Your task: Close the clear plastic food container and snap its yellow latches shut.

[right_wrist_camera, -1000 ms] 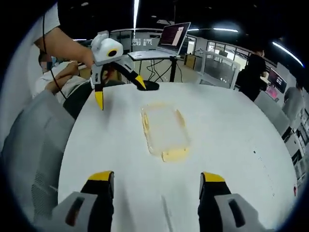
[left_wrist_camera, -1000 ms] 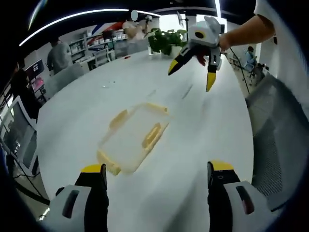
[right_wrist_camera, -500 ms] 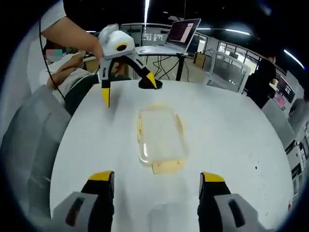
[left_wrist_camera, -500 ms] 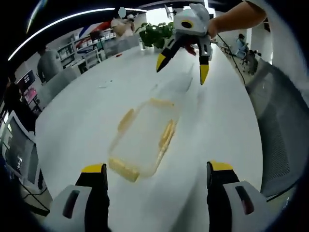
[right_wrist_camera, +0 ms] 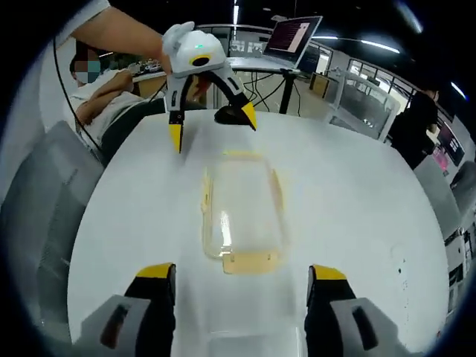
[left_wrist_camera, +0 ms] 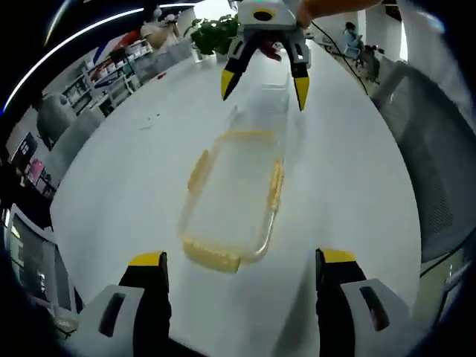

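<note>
Seen from the left gripper (left_wrist_camera: 236, 262), jaws spread wide, the clear plastic container (left_wrist_camera: 236, 195) with yellow latches (left_wrist_camera: 212, 255) lies lengthwise on the white table (left_wrist_camera: 126, 171), its long axis running toward the right gripper (left_wrist_camera: 262, 79), equally splayed, at its far end.

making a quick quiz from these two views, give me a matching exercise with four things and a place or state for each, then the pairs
Things:
1. container
2. left gripper
3. laptop
4. plant

Places or states:
A. on a desk beyond the white table
B. leafy, at the table's far end
C. open, above the table
D. flat on the table, between both grippers

Pairs: 1-D, 2-C, 3-A, 4-B
</note>
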Action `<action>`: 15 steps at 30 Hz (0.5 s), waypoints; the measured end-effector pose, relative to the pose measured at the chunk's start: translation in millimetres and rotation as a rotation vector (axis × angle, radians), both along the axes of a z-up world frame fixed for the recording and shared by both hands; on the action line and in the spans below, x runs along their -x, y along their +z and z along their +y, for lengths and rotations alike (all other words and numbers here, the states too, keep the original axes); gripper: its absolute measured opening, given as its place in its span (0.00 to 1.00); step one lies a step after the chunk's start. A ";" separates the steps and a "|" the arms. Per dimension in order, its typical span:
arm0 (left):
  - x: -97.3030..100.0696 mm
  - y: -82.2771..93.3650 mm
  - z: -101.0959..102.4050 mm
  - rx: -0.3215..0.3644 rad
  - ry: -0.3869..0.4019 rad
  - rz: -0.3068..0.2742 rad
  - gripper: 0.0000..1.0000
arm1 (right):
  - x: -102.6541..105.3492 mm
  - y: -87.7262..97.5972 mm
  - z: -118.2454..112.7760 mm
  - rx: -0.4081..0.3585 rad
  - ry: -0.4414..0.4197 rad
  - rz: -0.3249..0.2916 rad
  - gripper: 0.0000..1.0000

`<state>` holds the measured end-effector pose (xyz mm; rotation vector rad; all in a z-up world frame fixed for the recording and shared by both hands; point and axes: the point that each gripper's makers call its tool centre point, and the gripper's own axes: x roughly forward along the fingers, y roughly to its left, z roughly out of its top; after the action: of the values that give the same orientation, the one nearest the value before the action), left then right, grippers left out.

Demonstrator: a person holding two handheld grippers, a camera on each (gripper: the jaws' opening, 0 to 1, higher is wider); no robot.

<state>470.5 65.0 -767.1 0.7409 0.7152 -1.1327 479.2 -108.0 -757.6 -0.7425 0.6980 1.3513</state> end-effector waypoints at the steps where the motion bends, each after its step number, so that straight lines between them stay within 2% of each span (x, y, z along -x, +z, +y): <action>1: -1.6 -1.3 1.0 -0.010 -0.009 -0.002 0.79 | -1.2 -1.0 0.6 0.003 0.002 -0.003 0.71; 5: -7.7 -3.6 1.8 -0.017 -0.021 0.003 0.78 | -5.1 -4.1 4.7 0.012 0.012 0.003 0.70; 8: -11.4 -9.4 6.0 -0.050 -0.049 0.004 0.77 | -5.7 -8.2 8.6 0.028 0.031 0.001 0.68; 11: -13.0 -11.7 6.0 -0.057 -0.065 0.013 0.76 | -7.1 -11.7 10.7 0.038 0.045 -0.001 0.63; 14: -17.3 -17.1 8.1 -0.080 -0.090 -0.001 0.77 | -8.9 -14.1 14.9 0.038 0.044 0.003 0.65; 15: -16.9 -18.5 7.6 -0.082 -0.091 0.013 0.76 | -9.1 -16.2 16.0 0.044 0.046 0.007 0.64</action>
<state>487.4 72.6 -785.6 0.8436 0.7483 -1.1973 488.3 -92.0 -773.8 -0.7931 0.7218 1.3852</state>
